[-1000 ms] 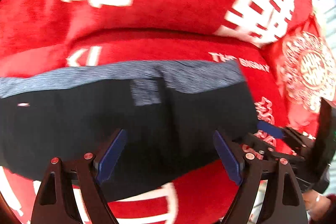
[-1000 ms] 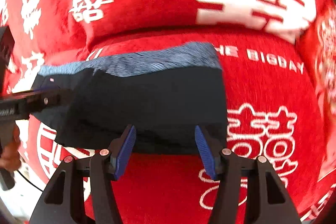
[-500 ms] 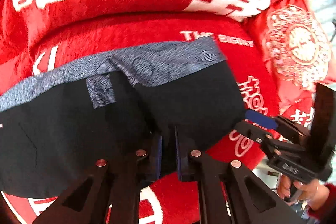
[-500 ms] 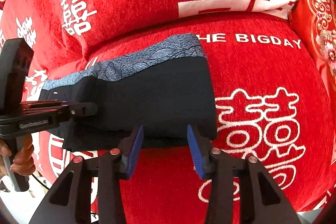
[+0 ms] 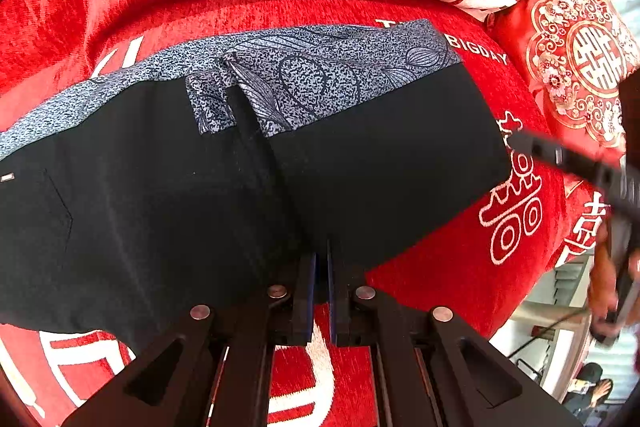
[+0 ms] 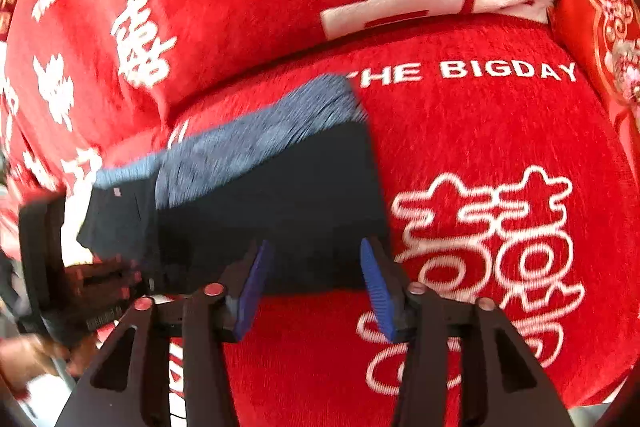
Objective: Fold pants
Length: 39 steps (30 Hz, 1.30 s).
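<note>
Right wrist view: "THE BIGDAY" on red cover; right hand-held gripper opening over pants; left hand-held gripper clenched on pants.

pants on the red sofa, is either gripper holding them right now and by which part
The left gripper is shut on the pants at their near edge. The right gripper is opening astride that edge, not pressing on it.

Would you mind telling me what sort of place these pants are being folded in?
Probably a living room at home, dressed for a wedding. The pants lie on a sofa seat covered in red cloth with white double-happiness signs and "THE BIGDAY", and an embroidered red cushion sits at its end.
</note>
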Tool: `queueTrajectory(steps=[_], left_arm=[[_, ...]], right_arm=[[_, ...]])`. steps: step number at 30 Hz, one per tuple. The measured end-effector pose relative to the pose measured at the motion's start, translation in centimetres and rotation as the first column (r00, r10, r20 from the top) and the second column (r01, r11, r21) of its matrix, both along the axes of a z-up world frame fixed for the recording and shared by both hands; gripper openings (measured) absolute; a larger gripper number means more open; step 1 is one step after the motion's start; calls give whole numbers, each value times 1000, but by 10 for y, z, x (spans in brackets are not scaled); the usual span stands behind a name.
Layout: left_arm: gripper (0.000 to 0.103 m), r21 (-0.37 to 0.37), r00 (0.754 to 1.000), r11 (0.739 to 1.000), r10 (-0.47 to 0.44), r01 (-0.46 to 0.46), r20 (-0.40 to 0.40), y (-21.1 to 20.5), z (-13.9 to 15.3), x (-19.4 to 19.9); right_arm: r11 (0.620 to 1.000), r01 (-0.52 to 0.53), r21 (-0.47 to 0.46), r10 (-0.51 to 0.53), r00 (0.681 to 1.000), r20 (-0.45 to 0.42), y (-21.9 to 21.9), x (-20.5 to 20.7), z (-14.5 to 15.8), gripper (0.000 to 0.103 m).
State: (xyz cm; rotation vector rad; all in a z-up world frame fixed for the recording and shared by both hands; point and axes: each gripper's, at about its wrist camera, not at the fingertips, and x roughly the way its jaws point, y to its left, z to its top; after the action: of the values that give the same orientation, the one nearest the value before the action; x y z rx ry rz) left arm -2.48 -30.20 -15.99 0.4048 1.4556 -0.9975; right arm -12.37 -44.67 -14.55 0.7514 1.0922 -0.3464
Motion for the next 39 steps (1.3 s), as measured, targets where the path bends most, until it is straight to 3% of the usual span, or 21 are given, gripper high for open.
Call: queueTrajectory(steps=[6, 10, 11, 13, 16, 18, 21, 22, 24, 25, 26, 33, 37, 39], left_arm=[[6, 4, 1000, 1000, 4, -4, 15, -3, -1, -2], [6, 5, 1000, 1000, 20, -20, 10, -4, -2, -1], [6, 8, 1000, 1000, 24, -24, 9, -5, -2, -1], [6, 16, 1000, 999, 29, -30, 6, -6, -1, 1], [6, 23, 1000, 999, 24, -24, 2, -10, -2, 4], [6, 21, 1000, 1000, 14, -14, 13, -12, -3, 4], [6, 41, 999, 999, 6, -7, 32, -15, -2, 3], [9, 45, 999, 999, 10, -12, 36, -15, 1, 4], [39, 65, 996, 997, 39, -44, 85, -13, 12, 6], [67, 69, 992, 996, 57, -65, 117, -10, 17, 9], [72, 44, 985, 994, 89, -97, 150, -5, 27, 13], [72, -21, 984, 996, 91, -89, 153, -24, 47, 27], [72, -74, 993, 996, 49, -42, 103, -62, 39, 12], [72, -65, 995, 997, 39, -33, 94, -75, 28, 2]], right_arm=[[976, 68, 206, -83, 994, 64, -69, 23, -35, 59], [925, 48, 377, -87, 992, 87, -87, 49, -67, 58], [907, 45, 419, -87, 993, 82, -88, 55, -74, 53], [910, 61, 411, -85, 996, 40, -88, 60, -77, 35], [918, 69, 390, -101, 993, 62, -87, 46, -69, 28], [916, 103, 388, -128, 991, 39, -89, 36, -74, 29], [919, 150, 365, -164, 986, 7, -87, 36, -71, 44], [929, 152, 338, -164, 986, 7, -83, 37, -65, 44], [946, 145, 289, -151, 988, 1, -73, 37, -52, 44], [953, 144, 266, -148, 989, -4, -67, 35, -46, 44], [957, 145, 251, -148, 989, -5, -64, 32, -42, 44], [969, 161, 189, -164, 986, 0, -39, 6, -13, 43], [967, 153, 204, -157, 988, 3, -28, 7, -9, 42], [969, 148, 196, -150, 989, -7, -27, 5, -10, 42]])
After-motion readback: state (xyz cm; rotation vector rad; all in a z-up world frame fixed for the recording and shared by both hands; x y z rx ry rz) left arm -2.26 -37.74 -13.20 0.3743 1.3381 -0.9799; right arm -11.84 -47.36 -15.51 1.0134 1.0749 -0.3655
